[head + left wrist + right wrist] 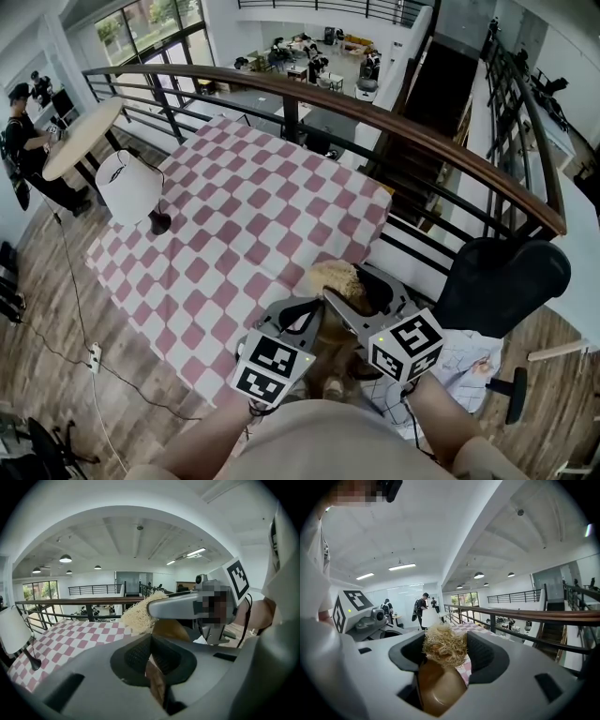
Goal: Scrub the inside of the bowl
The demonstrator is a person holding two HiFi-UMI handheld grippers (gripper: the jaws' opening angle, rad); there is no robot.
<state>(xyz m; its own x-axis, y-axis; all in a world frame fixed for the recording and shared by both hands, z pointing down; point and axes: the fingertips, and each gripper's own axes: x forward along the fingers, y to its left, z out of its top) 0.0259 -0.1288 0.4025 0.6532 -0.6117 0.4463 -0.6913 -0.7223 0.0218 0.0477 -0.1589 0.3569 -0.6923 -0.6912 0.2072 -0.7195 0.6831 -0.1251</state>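
At six o'clock in the head view, the left gripper (153, 662) pinches the brown bowl (440, 689) by its rim, jaws nearly together. The right gripper (446, 657) clamps a fibrous scrubber (445, 647) at the bowl's twelve o'clock. Hard scrubbing would likely lever that thin rim free and drop the bowl.

Pink-and-white checked cloth tablecloth (253, 225), frame centre. Plain white fabric lampshade (129, 186), left, over a black lamp base (159, 223). Pale straw-yellow fibrous scrubber (336, 278), lower centre. Glossy brown round bowl (440, 688), unpatterned. Black chair (506, 281), lower right.
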